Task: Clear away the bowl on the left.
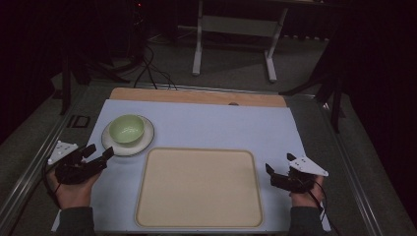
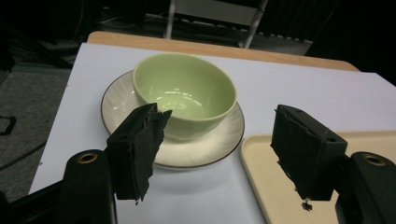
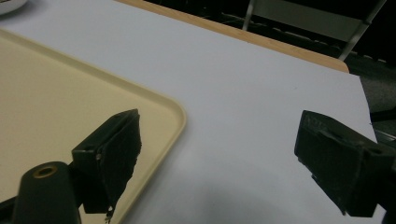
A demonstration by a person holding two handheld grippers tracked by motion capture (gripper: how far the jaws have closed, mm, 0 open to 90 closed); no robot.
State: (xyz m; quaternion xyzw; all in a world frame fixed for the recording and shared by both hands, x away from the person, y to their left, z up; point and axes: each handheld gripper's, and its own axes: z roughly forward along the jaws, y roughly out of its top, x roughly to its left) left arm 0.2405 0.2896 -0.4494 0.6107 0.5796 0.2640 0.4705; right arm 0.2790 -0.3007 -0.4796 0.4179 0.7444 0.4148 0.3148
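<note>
Black jaws of the left tongs point(image 2: 219, 154) stand wide apart with nothing between them, aimed at the bowl point(image 2: 184, 93), which I take to be what they are after. It sits upright on the plate point(image 2: 205, 151), just ahead of these tongs and slightly toward their left jaw; that jaw's tip overlaps the bowl's near wall in the left gripper view, though I cannot tell whether it touches. From above, the left tongs point(image 1: 98, 153) lie just beside the plate's point(image 1: 109, 143) near rim, low to the counter point(image 1: 216, 123), likely so the jaws can close across the bowl's point(image 1: 127, 129) wall or rim.

Beyond the left tongs' right jaw begins the tray point(image 2: 275, 182), bare, its corner just beside the plate. Its place between both hands suggests it is where the crockery is meant to go.

Over at the tray's point(image 1: 199, 189) other side, the right tongs point(image 1: 271, 173) are also spread wide and hold nothing. In the right gripper view these tongs point(image 3: 215, 158) have their left jaw above the tray's point(image 3: 180, 119) rounded corner and their right jaw above the bare counter point(image 3: 243, 84), well apart from the bowl, apparently waiting.
</note>
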